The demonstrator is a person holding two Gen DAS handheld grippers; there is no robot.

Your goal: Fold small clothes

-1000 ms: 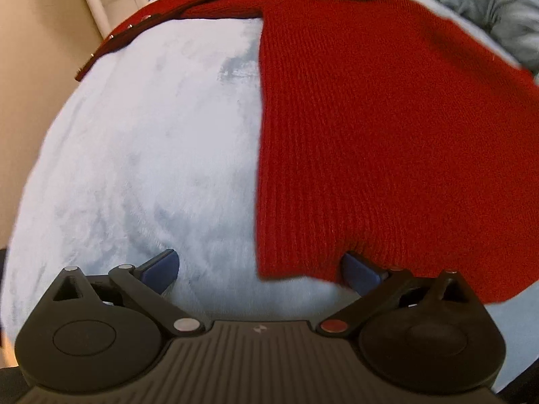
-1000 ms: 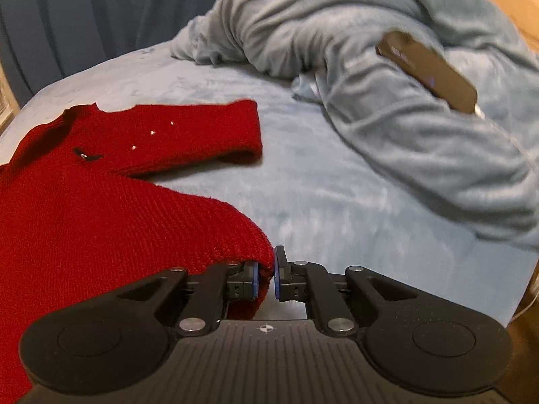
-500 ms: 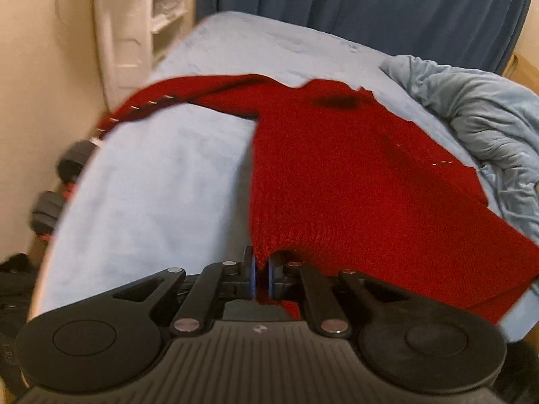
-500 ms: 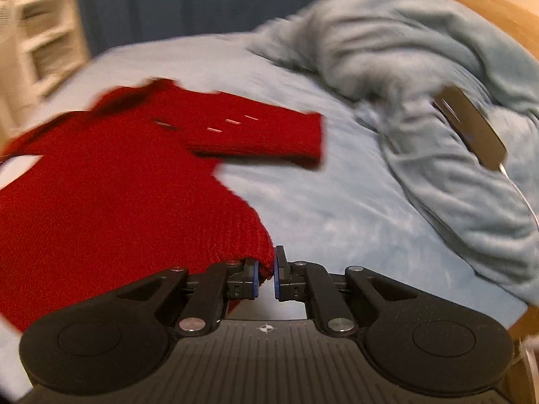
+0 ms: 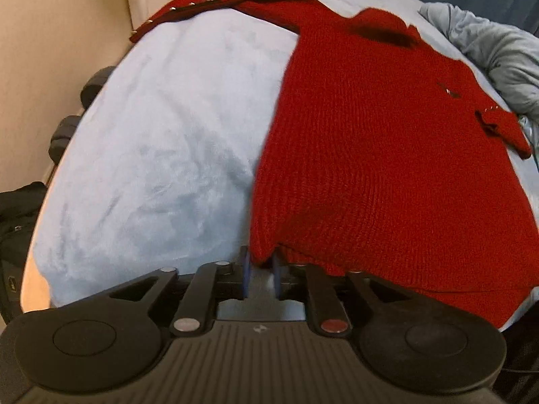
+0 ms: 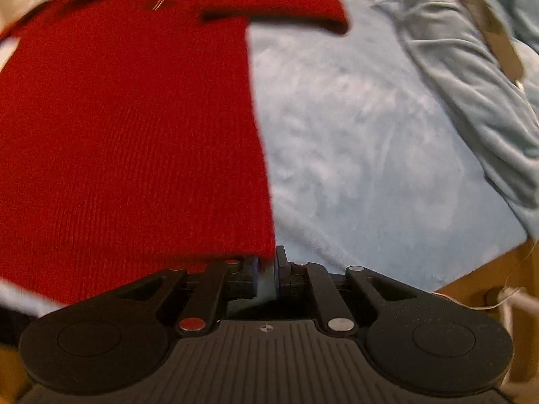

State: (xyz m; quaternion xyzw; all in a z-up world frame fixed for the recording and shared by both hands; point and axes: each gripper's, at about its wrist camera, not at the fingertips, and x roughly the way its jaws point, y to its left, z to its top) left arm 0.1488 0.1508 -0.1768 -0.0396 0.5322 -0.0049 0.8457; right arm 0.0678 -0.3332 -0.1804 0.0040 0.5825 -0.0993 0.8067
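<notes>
Red sweater [image 5: 370, 141] spread on the bed [image 5: 151, 141]; left gripper [image 5: 260, 271] opening at its hem corner, right gripper [image 6: 266, 271] clamped (view blurred) on the other.

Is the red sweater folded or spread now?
Spread: the red sweater lies flat on the light blue blanket, both sleeves out sideways.

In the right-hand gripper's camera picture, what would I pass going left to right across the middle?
Red knitted sweater → bare light-blue fleece bed cover → rumpled grey-blue blanket with a flat dark device lying on it.
</notes>
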